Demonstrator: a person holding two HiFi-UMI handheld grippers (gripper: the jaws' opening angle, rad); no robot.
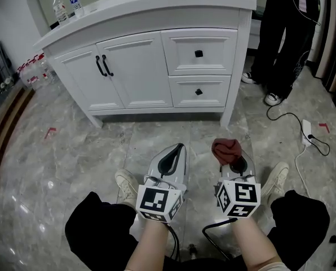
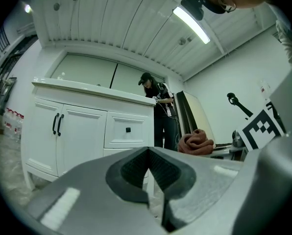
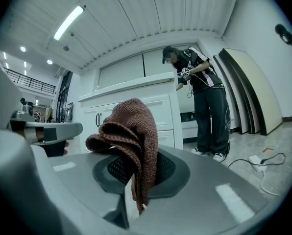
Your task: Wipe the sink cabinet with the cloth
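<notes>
Before the sink cabinet (image 1: 140, 66), right tongs (image 1: 233, 161) grip the cloth (image 1: 226, 148); left tongs (image 1: 180, 147) clenched empty.

1. the cloth (image 3: 131, 131) was a reddish-brown knit, coarse, ribbed and matt.
2. the sink cabinet (image 1: 140, 66) had smooth white painted fronts with a soft sheen, and its door handles (image 1: 103, 65) looked black and matt.
3. the floor (image 1: 72, 151) was grey marble-look tile, polished, with glossy spots of reflected light.
4. the left gripper (image 2: 148, 158) and the right gripper (image 3: 136, 170) had smooth, matt grey plastic shells, and the pads (image 2: 133, 168) were black with a fine grid texture.
5. the bottles (image 1: 65, 5) were clear plastic.
</notes>
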